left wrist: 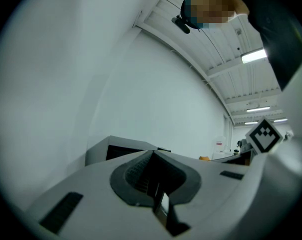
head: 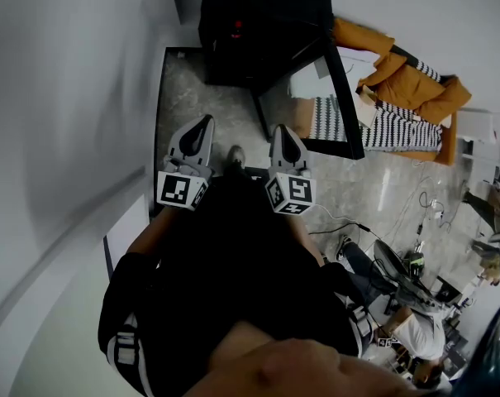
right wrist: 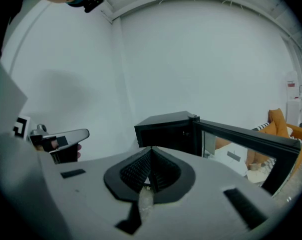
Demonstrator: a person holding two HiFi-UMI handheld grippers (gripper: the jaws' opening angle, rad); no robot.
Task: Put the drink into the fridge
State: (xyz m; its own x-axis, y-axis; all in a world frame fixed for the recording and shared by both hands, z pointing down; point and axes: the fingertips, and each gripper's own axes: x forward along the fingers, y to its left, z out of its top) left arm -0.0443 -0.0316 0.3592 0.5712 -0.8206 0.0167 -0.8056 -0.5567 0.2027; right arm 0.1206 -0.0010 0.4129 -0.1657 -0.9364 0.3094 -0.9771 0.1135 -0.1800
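Observation:
A black mini fridge (head: 262,23) stands on the marble floor ahead of me, its glass door (head: 336,98) swung open to the right. The inside is dark, with only a small red spot (head: 237,30); I see no drink in any view. My left gripper (head: 203,122) and right gripper (head: 284,131) are held side by side in front of the fridge, both shut with nothing between the pads. The right gripper view shows the right gripper (right wrist: 151,150), the fridge (right wrist: 165,129), its door (right wrist: 245,140) and the left gripper (right wrist: 61,139). The left gripper (left wrist: 153,155) faces the fridge's side (left wrist: 111,151).
A white wall (head: 68,122) runs along the left. An orange seat with a striped cushion (head: 382,122) sits behind the open door. Cables (head: 349,222) lie on the floor to the right, and other people with equipment (head: 415,304) are at the lower right.

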